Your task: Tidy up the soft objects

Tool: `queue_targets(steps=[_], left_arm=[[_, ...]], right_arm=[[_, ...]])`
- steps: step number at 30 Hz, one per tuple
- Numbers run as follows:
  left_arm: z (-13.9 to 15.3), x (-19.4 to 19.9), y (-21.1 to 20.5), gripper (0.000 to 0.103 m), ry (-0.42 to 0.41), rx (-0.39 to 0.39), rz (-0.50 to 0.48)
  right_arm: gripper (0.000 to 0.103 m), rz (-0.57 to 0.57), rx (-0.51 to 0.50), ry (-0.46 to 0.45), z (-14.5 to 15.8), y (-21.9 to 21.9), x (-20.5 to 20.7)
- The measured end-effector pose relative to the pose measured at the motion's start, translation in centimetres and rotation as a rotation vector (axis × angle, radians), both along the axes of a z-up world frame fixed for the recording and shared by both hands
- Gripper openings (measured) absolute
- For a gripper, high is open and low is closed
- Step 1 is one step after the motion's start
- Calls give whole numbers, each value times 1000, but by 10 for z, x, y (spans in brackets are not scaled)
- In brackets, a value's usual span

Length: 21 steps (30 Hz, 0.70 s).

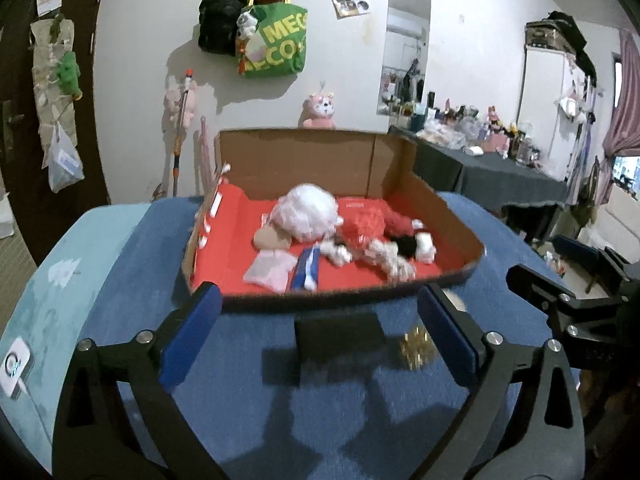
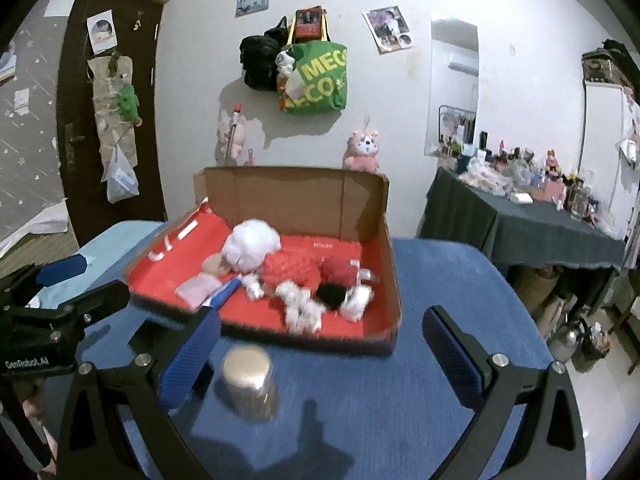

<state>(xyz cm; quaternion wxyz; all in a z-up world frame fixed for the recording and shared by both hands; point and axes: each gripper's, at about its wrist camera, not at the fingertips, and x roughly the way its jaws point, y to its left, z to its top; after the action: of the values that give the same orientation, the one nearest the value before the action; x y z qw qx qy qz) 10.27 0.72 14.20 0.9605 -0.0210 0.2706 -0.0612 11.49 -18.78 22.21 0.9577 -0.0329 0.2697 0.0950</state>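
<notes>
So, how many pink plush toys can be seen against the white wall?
2. One pink plush sits behind the cardboard box, just above its back wall. The other hangs further left on the wall, beside a pole. The box may hide more.

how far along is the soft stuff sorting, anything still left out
Mostly done: the white plush, red plush and other soft pieces lie in the cardboard box. Nothing in hand: left gripper and right gripper both open. Outside on the blue cloth sits only a blurred gold-capped item.
</notes>
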Motion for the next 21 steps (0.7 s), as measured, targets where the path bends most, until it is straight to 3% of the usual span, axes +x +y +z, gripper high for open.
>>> queue_targets(steps=[8, 14, 21], left_arm=[[-50, -16, -9, 101, 129, 22, 9], [-95, -2, -11, 101, 234, 63, 69], [-118, 13, -10, 102, 297, 71, 107]], right_arm=[[103, -12, -3, 121, -49, -2, -25], [103, -20, -28, 239, -95, 2, -13], [103, -47, -78, 293, -121, 4, -1]])
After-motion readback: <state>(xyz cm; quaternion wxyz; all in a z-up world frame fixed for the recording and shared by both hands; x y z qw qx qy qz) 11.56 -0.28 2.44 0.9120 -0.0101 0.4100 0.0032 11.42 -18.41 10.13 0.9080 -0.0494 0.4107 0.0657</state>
